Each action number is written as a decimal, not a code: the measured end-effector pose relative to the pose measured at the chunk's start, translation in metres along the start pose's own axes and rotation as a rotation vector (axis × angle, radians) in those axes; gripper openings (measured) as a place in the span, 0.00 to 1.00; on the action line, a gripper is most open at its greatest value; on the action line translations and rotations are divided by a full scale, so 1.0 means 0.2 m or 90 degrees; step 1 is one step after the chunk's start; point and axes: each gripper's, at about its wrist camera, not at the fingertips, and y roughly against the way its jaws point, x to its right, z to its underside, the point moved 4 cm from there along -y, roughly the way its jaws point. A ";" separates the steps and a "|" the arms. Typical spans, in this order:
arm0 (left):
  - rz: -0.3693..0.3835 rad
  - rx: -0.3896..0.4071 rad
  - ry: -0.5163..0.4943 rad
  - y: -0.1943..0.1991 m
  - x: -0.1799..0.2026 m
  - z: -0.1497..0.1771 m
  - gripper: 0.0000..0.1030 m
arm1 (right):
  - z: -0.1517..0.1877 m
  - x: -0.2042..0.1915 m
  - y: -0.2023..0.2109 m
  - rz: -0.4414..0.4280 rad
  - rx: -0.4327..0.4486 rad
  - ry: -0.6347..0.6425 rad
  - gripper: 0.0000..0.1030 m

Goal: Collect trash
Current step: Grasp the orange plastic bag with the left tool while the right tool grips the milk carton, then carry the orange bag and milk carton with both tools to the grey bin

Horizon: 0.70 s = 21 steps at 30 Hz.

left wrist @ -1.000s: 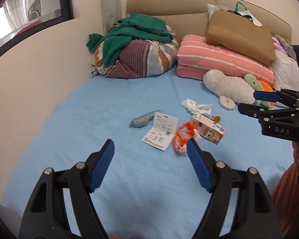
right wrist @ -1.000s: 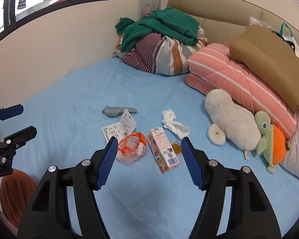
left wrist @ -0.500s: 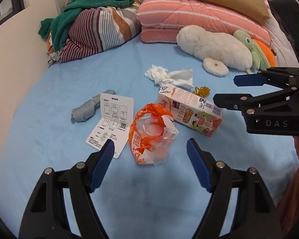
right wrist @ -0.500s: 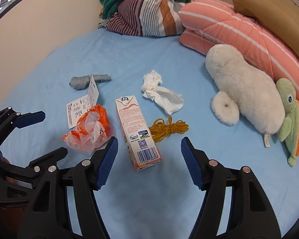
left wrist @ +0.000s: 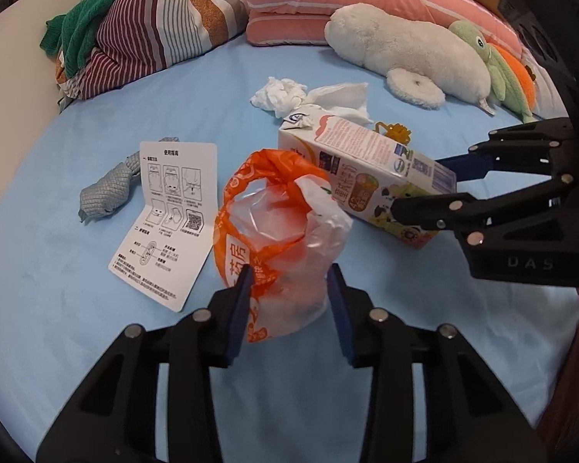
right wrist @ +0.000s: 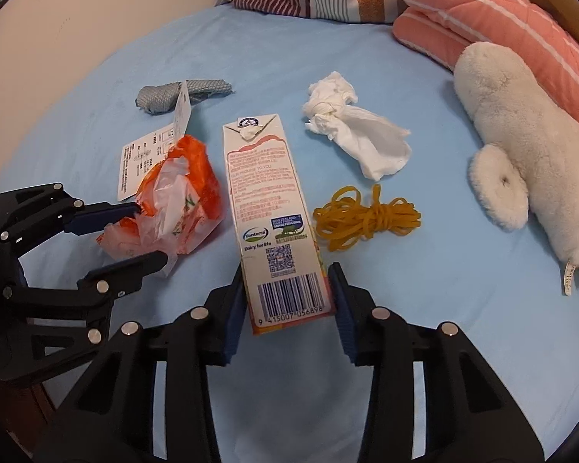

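Toward the near edge of the bed (right wrist: 166, 58), the litter lies in a loose cluster on the blue sheet, and each gripper has dropped onto a different piece of it. The left gripper (left wrist: 289, 301) points steeply down at the orange plastic bag (left wrist: 274, 223); its jaws have just been closing, and the crumpled lower end of the bag now sits between the blue pads, which touch the plastic on both sides. The bag's open mouth faces away from the gripper, toward the head of the bed.

The right gripper (right wrist: 287, 301) straddles the barcode end of the milk carton (right wrist: 270, 208). Its jaws have also just been closing, and the pads stand against the carton's two long sides. The carton lies flat with its long axis running straight away from that gripper, folded top pointing to the pillows, so the grip is across its narrow width at the nearest end. Bag and carton lie side by side, just touching or nearly so; I cannot tell which.

Farther from both hands wait the white tissue (right wrist: 351, 131), the yellow rubber bands (right wrist: 366, 220) just right of the carton, a folded leaflet (left wrist: 170, 216) left of the bag, and a grey rolled cloth (left wrist: 108, 189) beyond it. Judging by this layout, the carton probably goes into the bag.
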 end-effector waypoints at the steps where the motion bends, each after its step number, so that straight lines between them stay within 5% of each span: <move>1: 0.008 -0.001 0.008 0.00 -0.01 0.00 0.27 | 0.00 -0.01 0.01 -0.002 0.005 0.001 0.36; 11: 0.027 0.023 0.021 0.20 0.01 -0.02 0.22 | 0.02 -0.02 0.21 -0.019 0.040 -0.044 0.36; 21: -0.007 0.061 0.031 0.64 0.00 0.06 0.22 | 0.05 -0.28 0.55 -0.028 0.105 -0.028 0.36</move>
